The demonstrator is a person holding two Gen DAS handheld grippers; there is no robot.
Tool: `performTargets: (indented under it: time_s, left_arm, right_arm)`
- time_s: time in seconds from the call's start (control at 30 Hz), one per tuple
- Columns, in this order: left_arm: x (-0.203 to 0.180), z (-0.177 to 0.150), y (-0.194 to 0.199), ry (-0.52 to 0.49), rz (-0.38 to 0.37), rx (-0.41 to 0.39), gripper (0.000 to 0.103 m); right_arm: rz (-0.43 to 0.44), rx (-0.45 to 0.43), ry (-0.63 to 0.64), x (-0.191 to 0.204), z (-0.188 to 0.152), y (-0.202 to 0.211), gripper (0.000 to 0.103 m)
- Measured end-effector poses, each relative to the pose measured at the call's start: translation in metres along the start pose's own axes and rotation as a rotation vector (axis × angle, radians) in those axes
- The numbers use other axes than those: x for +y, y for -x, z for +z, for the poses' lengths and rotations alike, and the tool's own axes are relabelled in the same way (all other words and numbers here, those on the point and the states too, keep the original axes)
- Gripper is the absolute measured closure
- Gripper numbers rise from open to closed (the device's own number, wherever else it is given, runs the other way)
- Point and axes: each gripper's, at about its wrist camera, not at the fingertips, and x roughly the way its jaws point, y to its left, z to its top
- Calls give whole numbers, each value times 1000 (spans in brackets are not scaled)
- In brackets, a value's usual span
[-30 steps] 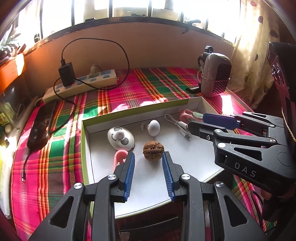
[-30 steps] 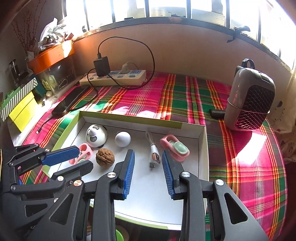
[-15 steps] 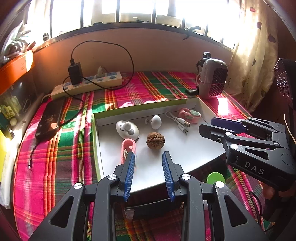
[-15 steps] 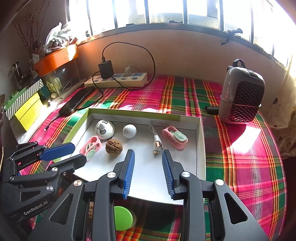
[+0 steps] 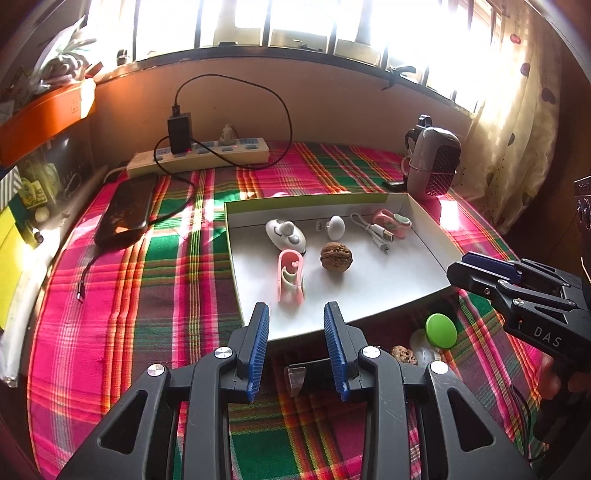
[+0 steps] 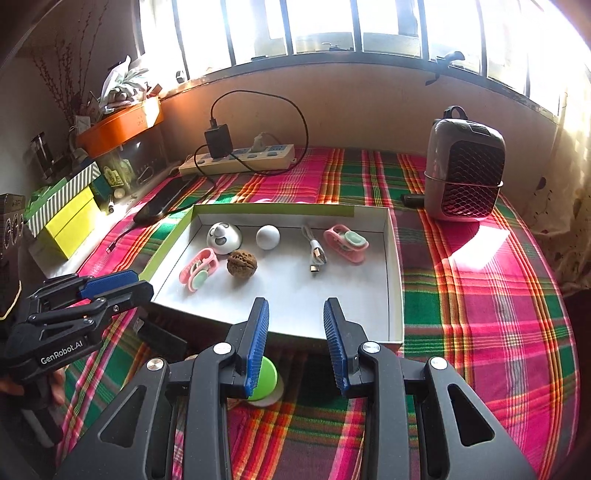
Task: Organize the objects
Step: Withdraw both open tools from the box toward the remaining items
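The left hand-held gripper [image 5: 296,319] is spread with nothing in it; the right hand-held gripper [image 6: 296,317] is spread and empty too; just ahead of both sits the white box [image 6: 394,280] on the bench, with a walnut [image 6: 241,262] inside; a green disc [image 6: 266,376] lies under the right one.

- Strong daylight pours through the barred window [image 6: 332,26] along the top of both frames, blown out to white.
- Sun patches glare on the plaid cloth [image 6: 476,254] at right of the right wrist view.
- The white tray [image 5: 369,291] casts a dark shadow at its near edge.
- Fisheye bending curves the edges; corners fall dark.
- Focus stays sharp.
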Motion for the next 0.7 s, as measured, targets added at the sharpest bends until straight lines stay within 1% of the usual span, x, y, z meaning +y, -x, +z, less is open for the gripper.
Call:
performTargets:
  time_s: [0.17,0.27,0.3,0.4,0.5,0.7]
  left_arm:
    - [10,-11,3,1,-8,8,74]
    - [15,-15,3,9,-34,17,73]
    - [15,-17,2,6,-46,22,73]
    - [14,-20,0,7,-48,31,71]
    - [13,-22,-4,15,-99,52,71]
    - [5,-30,-4,-11,-116,65,71]
  right_arm:
    - [3,-2,6,1,-13,10,71]
    - [8,-3,0,0,-20,16,71]
    - [8,-3,-2,-1,-22,17,70]
    - [4,-4,-10,-3,-26,21,70]
    - [3,-3,-19,-5,-28,22,70]
    - [7,6,-23,-6,-33,21,70]
